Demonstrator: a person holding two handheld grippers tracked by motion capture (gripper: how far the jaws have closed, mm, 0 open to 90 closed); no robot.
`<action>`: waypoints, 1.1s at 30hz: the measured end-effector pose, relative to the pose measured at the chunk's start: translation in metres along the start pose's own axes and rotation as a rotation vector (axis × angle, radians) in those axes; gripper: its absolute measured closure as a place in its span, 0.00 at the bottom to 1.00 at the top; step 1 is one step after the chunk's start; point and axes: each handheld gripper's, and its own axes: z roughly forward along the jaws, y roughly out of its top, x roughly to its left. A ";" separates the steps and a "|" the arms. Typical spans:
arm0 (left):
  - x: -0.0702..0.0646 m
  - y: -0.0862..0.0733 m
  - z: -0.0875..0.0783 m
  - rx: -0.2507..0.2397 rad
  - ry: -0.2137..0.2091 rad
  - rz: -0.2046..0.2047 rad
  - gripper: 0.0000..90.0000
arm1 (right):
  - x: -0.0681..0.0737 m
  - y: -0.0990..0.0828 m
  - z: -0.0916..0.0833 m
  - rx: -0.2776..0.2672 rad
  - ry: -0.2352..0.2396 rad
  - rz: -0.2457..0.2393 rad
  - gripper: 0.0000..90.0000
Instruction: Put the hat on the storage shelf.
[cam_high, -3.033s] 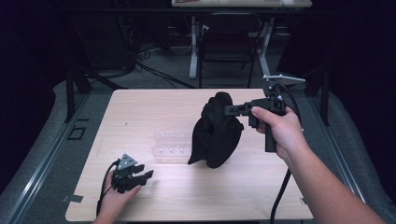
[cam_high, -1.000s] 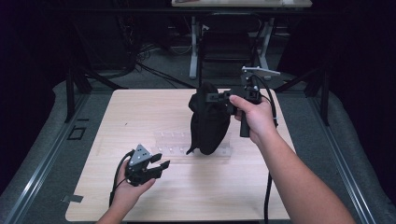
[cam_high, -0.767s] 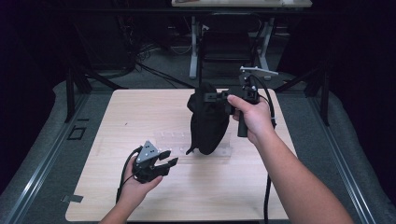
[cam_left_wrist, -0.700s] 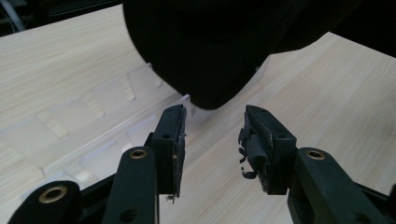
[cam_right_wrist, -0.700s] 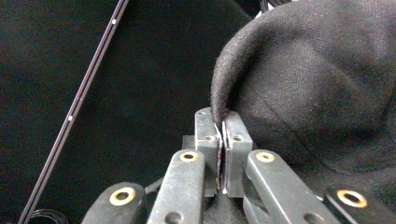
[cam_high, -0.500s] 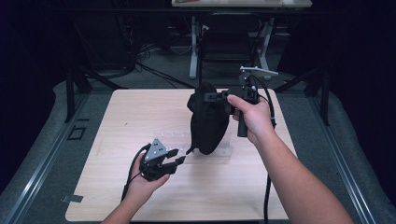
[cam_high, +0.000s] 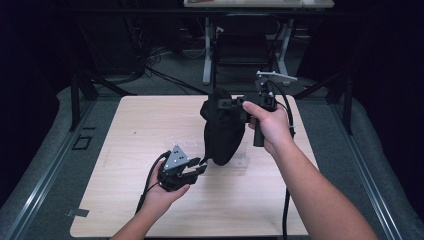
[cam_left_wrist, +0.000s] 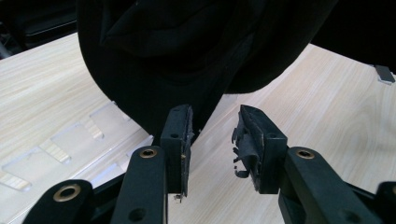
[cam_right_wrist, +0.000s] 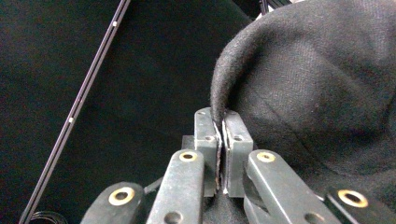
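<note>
A black cloth (cam_high: 222, 132) hangs above the wooden table (cam_high: 125, 125), pinched by its upper edge in my right gripper (cam_high: 231, 104). In the right gripper view that gripper (cam_right_wrist: 219, 140) is shut on a fold of the cloth (cam_right_wrist: 317, 93). My left gripper (cam_high: 200, 167) is at the cloth's lower tip, a little above the table. Its jaws have just been closing. In the left gripper view the left gripper (cam_left_wrist: 212, 140) still shows a gap between its pads. The cloth (cam_left_wrist: 187, 56) hangs just beyond it, its tip behind the left pad, and nothing is pressed.
A clear plastic tray (cam_left_wrist: 70, 144) lies flat on the table under and left of the cloth, faintly seen as the tray (cam_high: 192, 145) in the high view. Cables trail from both grippers. Dark floor and a metal frame (cam_high: 207, 55) lie beyond the far edge.
My left gripper has moved right and slightly up, from the table's front left to the cloth's lower tip, and its jaws have narrowed. The right gripper shifted left with the cloth earlier, then kept still.
</note>
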 end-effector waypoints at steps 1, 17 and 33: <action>0.000 0.001 0.000 -0.004 0.001 0.000 0.72 | 0.000 0.000 0.000 0.000 0.001 0.000 0.97; -0.003 0.013 0.006 -0.003 0.022 0.029 0.76 | -0.001 -0.001 0.004 -0.006 0.024 0.009 0.96; -0.003 0.015 0.012 0.020 0.029 0.051 0.86 | 0.000 -0.002 0.008 0.001 0.040 0.008 0.95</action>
